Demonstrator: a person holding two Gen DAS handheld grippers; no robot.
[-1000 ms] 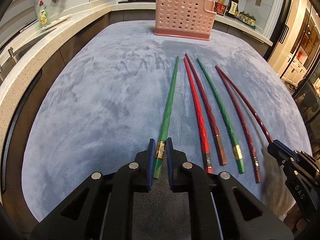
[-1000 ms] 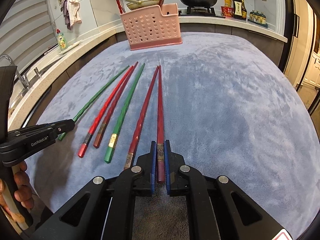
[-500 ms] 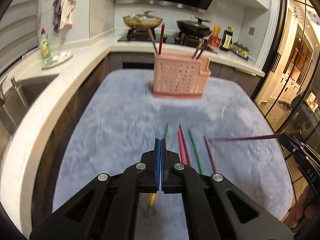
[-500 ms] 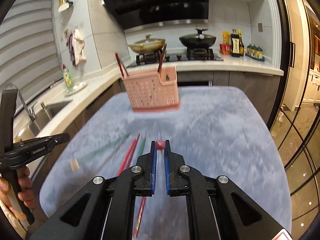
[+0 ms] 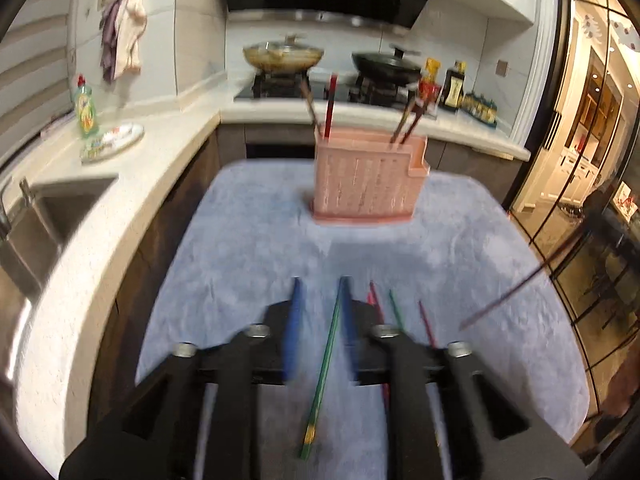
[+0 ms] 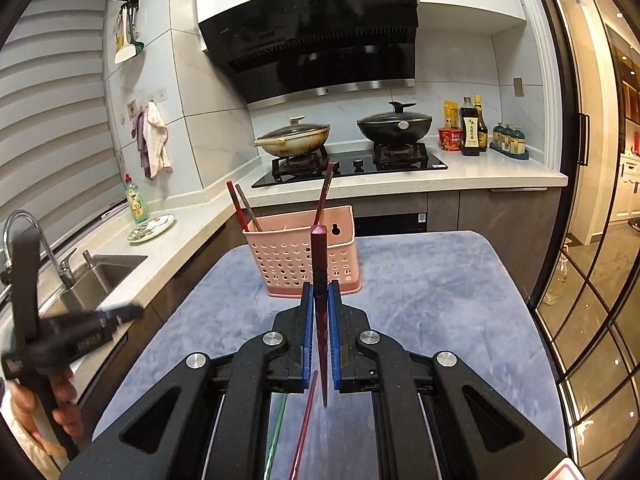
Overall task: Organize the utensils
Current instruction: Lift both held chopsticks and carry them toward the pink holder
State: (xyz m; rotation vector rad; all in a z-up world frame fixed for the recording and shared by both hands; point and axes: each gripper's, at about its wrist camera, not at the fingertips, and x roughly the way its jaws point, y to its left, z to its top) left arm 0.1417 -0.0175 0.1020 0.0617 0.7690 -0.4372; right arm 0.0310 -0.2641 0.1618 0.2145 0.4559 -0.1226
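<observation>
My left gripper [image 5: 320, 282] hangs above the blue cloth [image 5: 248, 240] and its jaws are opening. A green chopstick [image 5: 324, 368] shows between them, close to the right pad, and is not pinched. Red [image 5: 374, 304], green [image 5: 396, 312] and dark red [image 5: 426, 324] chopsticks lie on the cloth below. My right gripper [image 6: 320, 288] is shut on a dark red chopstick [image 6: 319, 240], held up in front of the pink perforated holder [image 6: 288, 260]. The holder [image 5: 364, 184] has several chopsticks standing in it. The left gripper [image 6: 132, 312] also shows at the left of the right wrist view.
A sink [image 6: 100, 268] and tap sit in the white counter on the left, with a dish soap bottle [image 6: 136, 200] and a plate. Two lidded pans [image 6: 296, 136] stand on the hob behind the holder. Glass doors [image 6: 592, 280] run along the right.
Both grippers have risen from the cloth. The left jaws, shut on the green chopstick before, have parted and the chopstick has slid lower. The right gripper has kept its dark red chopstick.
</observation>
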